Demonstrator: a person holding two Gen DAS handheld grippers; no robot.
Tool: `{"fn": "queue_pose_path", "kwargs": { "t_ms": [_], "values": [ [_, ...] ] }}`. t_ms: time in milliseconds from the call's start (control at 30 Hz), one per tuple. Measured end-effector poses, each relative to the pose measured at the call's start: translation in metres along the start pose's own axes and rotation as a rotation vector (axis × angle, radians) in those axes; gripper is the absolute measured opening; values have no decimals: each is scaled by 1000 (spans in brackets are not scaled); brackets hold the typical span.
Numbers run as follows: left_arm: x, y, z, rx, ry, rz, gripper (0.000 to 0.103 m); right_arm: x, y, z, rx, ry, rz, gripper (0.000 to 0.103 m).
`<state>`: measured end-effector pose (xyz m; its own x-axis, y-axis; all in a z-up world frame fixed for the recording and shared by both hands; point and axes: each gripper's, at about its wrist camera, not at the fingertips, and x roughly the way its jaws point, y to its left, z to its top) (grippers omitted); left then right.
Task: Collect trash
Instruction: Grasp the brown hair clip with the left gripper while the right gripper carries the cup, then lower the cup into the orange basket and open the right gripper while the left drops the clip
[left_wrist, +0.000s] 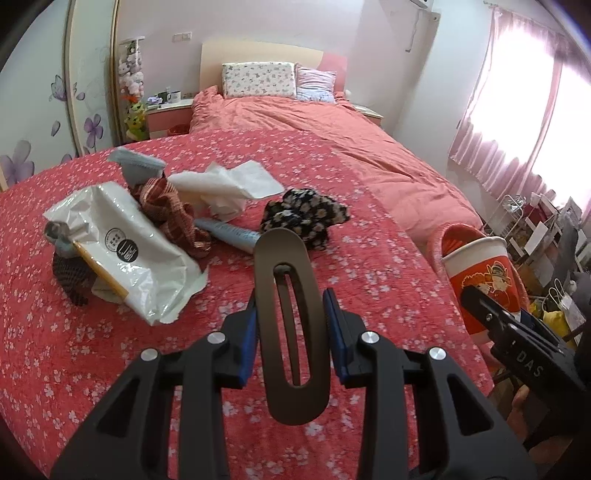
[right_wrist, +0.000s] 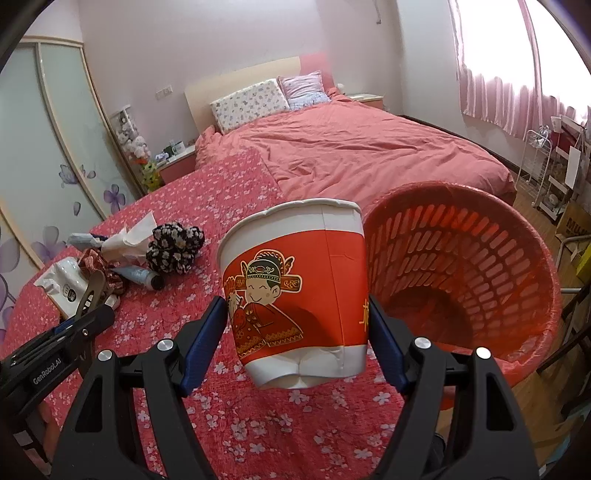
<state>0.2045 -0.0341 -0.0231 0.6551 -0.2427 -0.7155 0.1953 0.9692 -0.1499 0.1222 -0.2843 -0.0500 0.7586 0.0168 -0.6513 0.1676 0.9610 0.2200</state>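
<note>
A matte brown oval hair clip (left_wrist: 291, 325), slotted down the middle, is clamped between the blue pads of the left gripper (left_wrist: 291, 317) above the floral quilt (left_wrist: 110, 350). A dented red-and-white paper cup (right_wrist: 295, 291) is pinched by the right gripper (right_wrist: 297, 332) beside the slatted red plastic basket (right_wrist: 480, 258), which looks empty, though its bottom is shadowed. A crinkled white bag (left_wrist: 122, 254), tissue (left_wrist: 229, 184) and tube (left_wrist: 225, 230) are left on the quilt.

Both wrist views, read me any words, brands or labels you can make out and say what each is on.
"DAS": on the right claw body.
"GenRobot.AI": on the left claw body.
"MU", cut off: cardboard box at the right edge.
White packet: round black label, unreadable.
Paper cup: a yellow character, half hidden.
</note>
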Motion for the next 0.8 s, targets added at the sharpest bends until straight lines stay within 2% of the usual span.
{"fn": "queue_pose_path", "kwargs": {
  "t_ms": [433, 800],
  "values": [
    [-12, -32, 9, 49, -27, -57, 33, -17, -18, 8, 35, -60, -26, 73],
    [-6, -87, 28, 118, -42, -165, 33, -33, -59, 18, 101, -122, -92, 73]
  ]
}}
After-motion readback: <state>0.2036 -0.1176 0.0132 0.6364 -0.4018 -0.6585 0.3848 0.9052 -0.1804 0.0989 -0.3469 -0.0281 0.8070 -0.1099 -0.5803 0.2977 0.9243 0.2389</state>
